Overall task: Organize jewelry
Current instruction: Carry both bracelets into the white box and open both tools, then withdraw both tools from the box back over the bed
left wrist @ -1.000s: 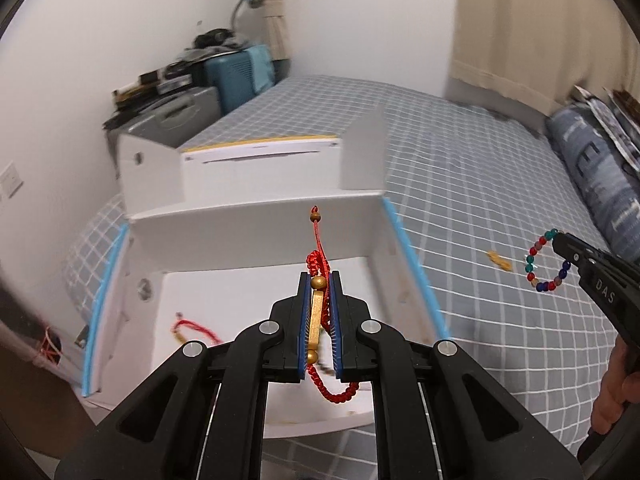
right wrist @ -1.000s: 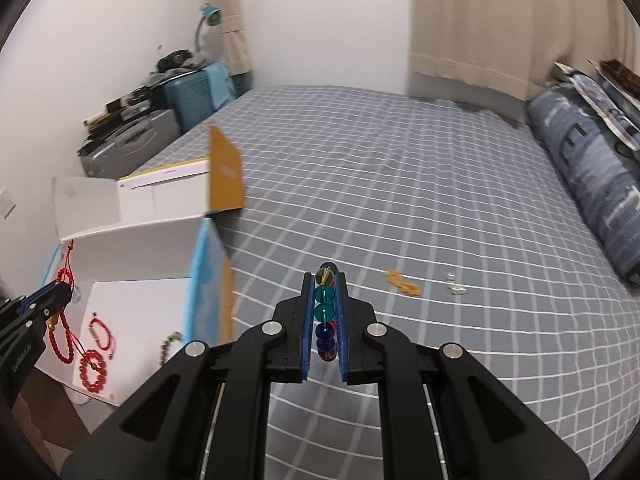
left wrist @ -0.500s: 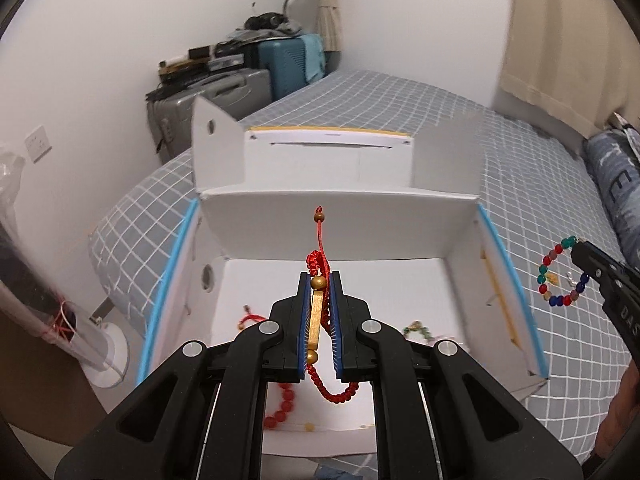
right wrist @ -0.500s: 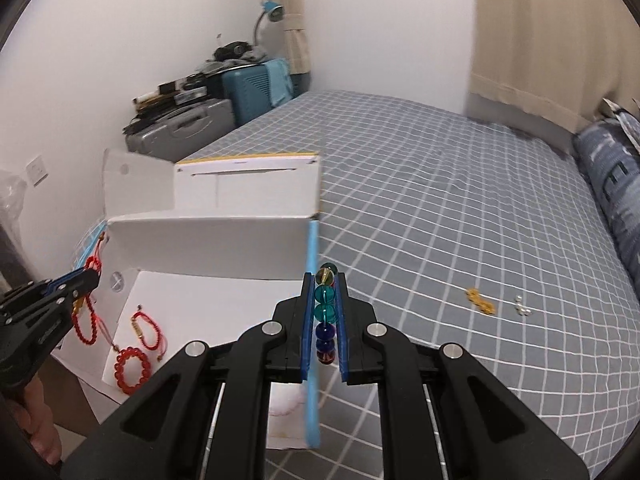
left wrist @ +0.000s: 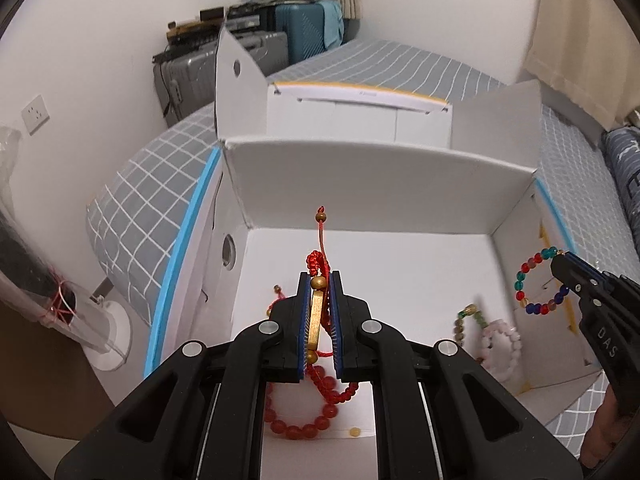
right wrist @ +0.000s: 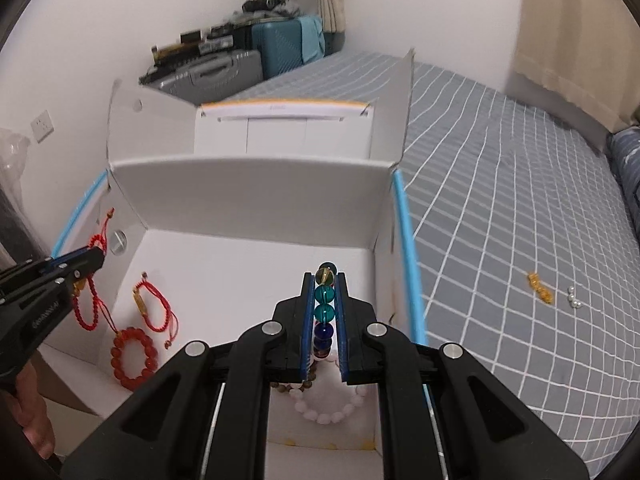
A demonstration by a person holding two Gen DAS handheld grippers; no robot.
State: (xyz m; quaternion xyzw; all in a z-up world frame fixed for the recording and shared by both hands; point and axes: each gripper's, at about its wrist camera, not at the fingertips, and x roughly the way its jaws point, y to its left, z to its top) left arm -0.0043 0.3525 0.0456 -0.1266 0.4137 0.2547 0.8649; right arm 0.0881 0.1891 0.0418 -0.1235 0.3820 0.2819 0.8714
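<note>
My left gripper [left wrist: 319, 280] is shut on a red cord bracelet with a gold bar [left wrist: 316, 316], held above the left side of the open white box [left wrist: 360, 184]. My right gripper [right wrist: 325, 280] is shut on a multicolour glass bead bracelet [right wrist: 324, 304], which also shows in the left wrist view [left wrist: 536, 280], above the box's right side. Inside the box lie a red bead bracelet [right wrist: 134, 354], a red cord bracelet [right wrist: 154, 312], a pink bead bracelet [right wrist: 332, 412] and a green-brown bead bracelet [left wrist: 466, 320].
The box stands at the corner of a bed with a grey checked cover [right wrist: 520, 200]. A small gold piece [right wrist: 540, 294] and small white beads [right wrist: 574, 302] lie on the cover to the right. Suitcases [right wrist: 256, 60] stand by the far wall.
Both grippers have moved in over the box with their bracelets; the right one came from over the bed cover to above the box's right side.
</note>
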